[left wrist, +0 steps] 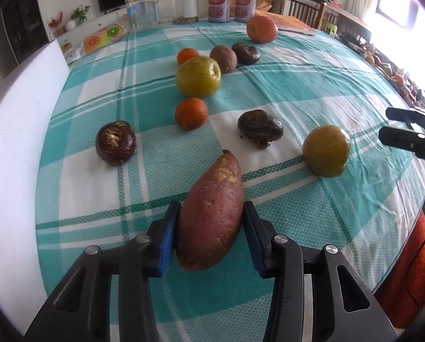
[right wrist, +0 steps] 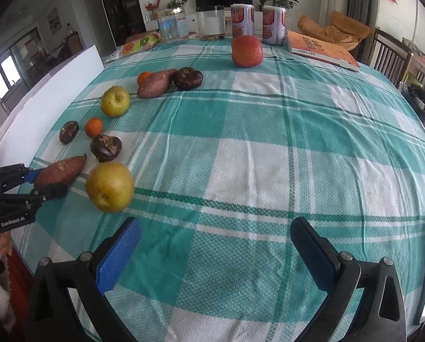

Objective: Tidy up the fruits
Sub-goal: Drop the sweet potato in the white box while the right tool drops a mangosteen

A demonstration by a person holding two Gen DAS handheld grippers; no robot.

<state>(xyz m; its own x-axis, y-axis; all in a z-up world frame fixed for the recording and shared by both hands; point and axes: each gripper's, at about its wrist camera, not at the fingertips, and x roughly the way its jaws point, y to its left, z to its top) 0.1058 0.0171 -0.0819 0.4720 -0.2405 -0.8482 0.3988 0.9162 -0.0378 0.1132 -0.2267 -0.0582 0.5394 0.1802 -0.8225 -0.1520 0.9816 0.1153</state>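
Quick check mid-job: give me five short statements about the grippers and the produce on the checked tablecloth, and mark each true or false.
1. The left gripper has the near sweet potato between its pads. True.
2. The right gripper holds a yellow apple. False: its jaws stand wide apart with nothing between them; the nearest yellow apple lies on the cloth ahead and to its left.
3. Two sweet potatoes are on the table. True: the second sweet potato lies farther back.
4. The big red-orange fruit lies in the cluster beside the small orange. False: it lies apart at the far end, near the two cans.
5. A book lies on the tablecloth. True.
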